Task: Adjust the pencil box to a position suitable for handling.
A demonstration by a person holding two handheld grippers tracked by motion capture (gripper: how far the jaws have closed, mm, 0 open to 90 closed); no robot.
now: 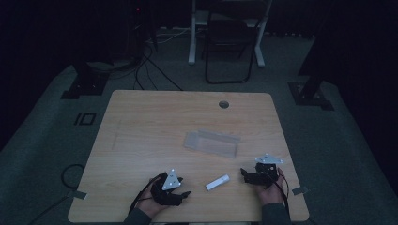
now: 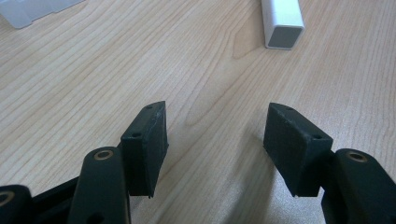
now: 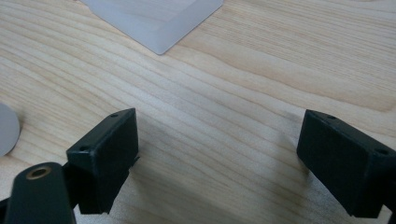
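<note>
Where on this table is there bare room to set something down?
The table's whole left half is bare, as is the far strip between the clear plastic case and the cable hole. Crowded: the near edge, where the white stick lies between left gripper and right gripper.

One desk [image 1: 141, 140] carries one clear plastic box [image 1: 211, 142] and one small white block [image 1: 218, 182]. Two tools are there, a left tool [image 1: 182, 193] and a right tool [image 1: 244, 172]. One folding chair [image 1: 230, 42] stands behind.
</note>
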